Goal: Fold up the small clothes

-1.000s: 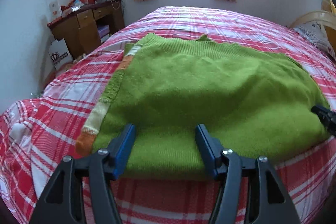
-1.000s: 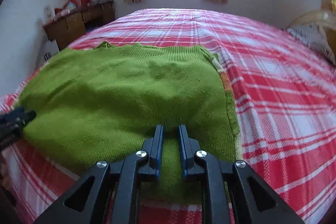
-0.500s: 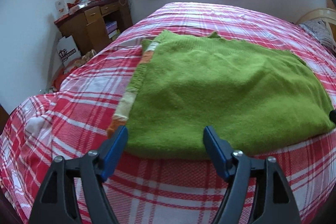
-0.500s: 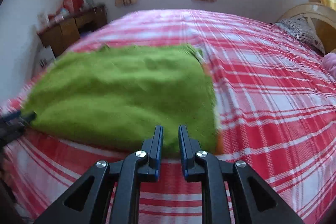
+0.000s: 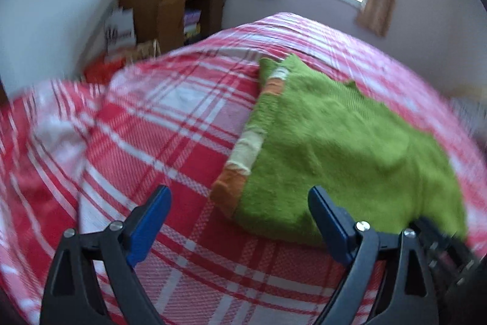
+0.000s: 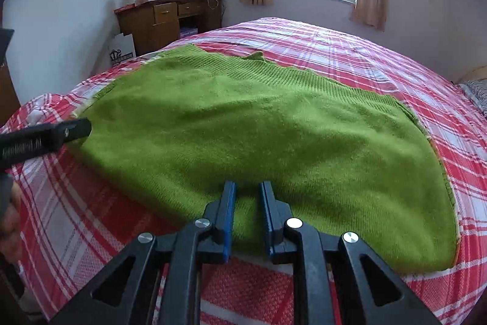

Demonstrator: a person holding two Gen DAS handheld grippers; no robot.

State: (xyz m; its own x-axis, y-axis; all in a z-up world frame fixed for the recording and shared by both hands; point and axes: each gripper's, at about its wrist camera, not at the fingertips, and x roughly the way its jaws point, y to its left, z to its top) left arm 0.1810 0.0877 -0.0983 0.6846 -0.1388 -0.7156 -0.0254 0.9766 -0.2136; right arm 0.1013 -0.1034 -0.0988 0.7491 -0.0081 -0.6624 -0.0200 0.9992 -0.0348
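green sweater folded on the bed, both grippers at its near edge

the sweater (image 6: 258, 142) lies flat on the bed (image 6: 380, 66). left hand-held gripper (image 5: 240, 203), just opening wide, holds nothing by the striped corner; right hand-held gripper (image 6: 246, 191) is narrow over the near edge, apparently gripping nothing. pinching one layer could drag the fold open.
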